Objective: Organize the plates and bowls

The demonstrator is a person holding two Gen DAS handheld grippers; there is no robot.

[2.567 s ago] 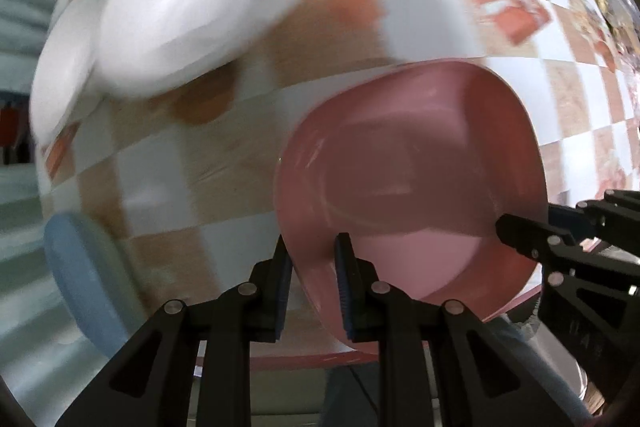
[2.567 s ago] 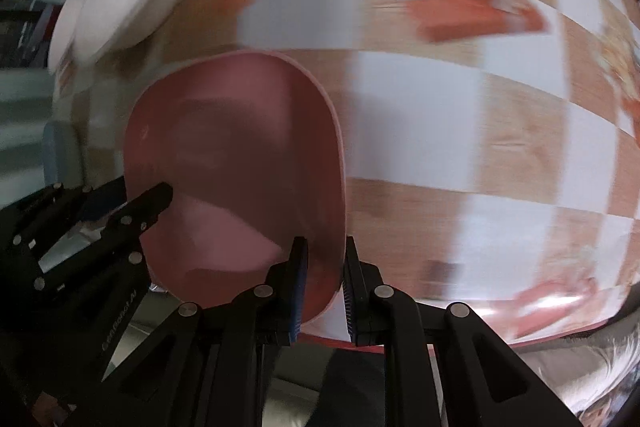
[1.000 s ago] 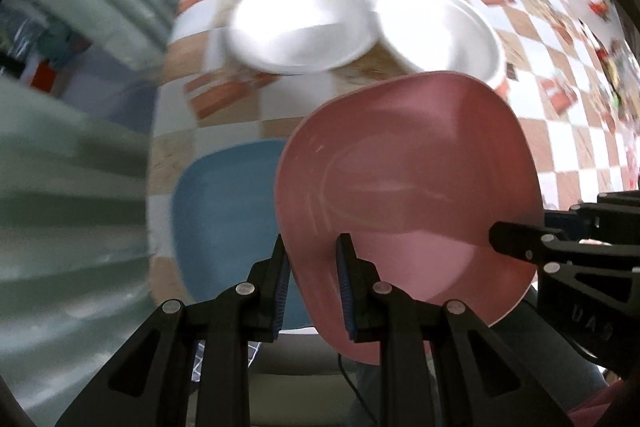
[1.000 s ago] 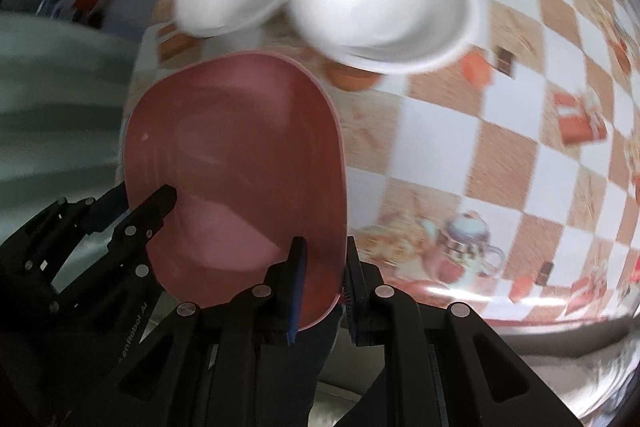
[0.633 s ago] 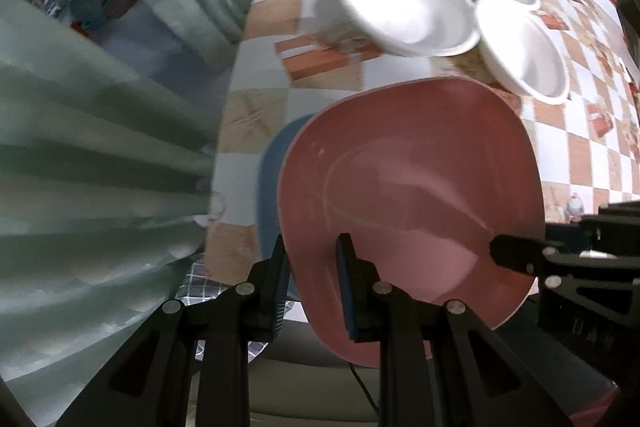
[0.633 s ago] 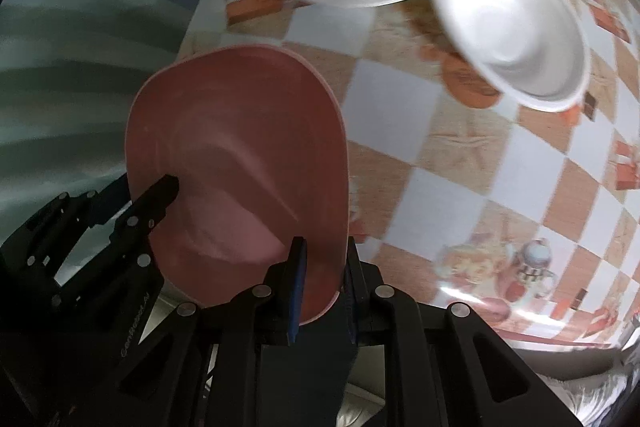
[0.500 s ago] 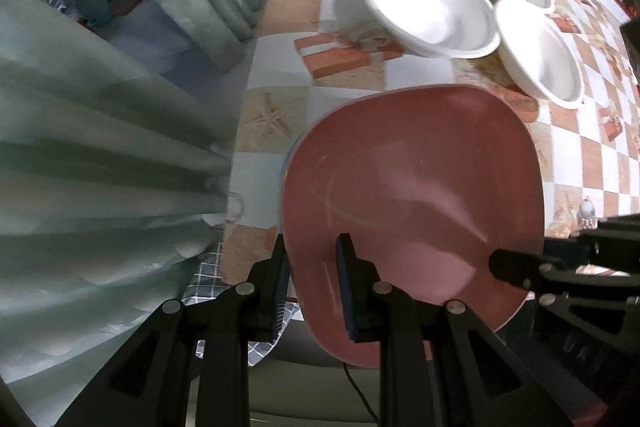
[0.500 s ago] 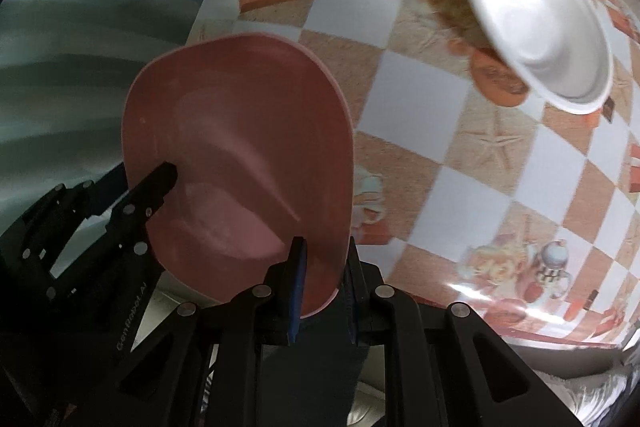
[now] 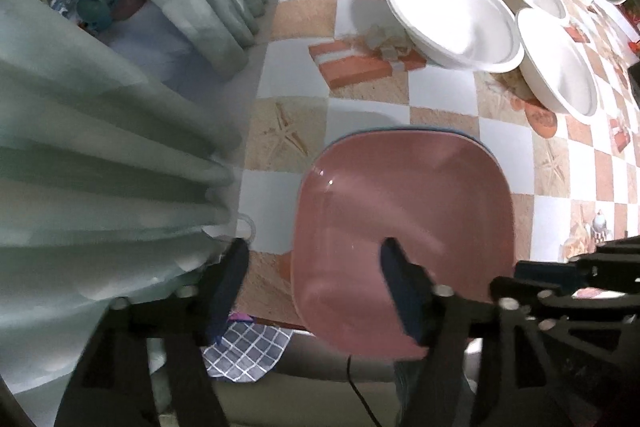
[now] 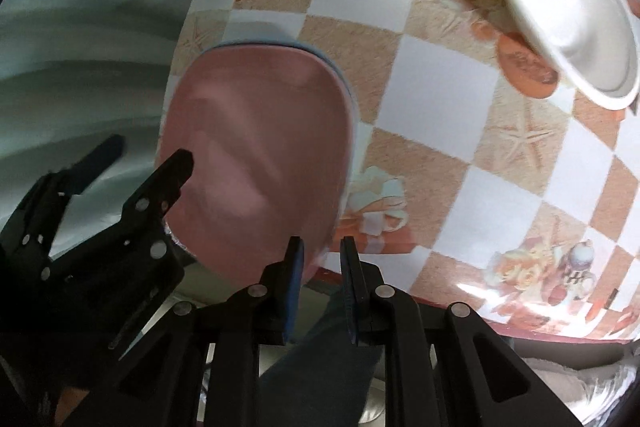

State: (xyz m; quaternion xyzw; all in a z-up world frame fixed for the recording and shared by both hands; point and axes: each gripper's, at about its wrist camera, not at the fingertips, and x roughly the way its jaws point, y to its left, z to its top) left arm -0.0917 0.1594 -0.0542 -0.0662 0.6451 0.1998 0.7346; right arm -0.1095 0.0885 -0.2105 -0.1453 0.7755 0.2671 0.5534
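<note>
My left hand-held gripper (image 9: pixel 312 279) and right hand-held gripper (image 10: pixel 322 263) have just been opening, releasing the pink square plastic plate (image 9: pixel 404 219) onto the blue plate (image 9: pixel 476 141) at the counter's (image 9: pixel 360 103) near-left corner. Three white foam bowls (image 9: pixel 452 15) farther off remain unstacked.

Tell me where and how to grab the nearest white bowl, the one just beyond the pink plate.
Take the white bowl by its thin flared rim on the side facing the pink plate, coming from above with one finger inside and one outside. It sits upright and open on the checkered tablecloth; its far side crowds two other white bowls, so the near rim looks freest.
</note>
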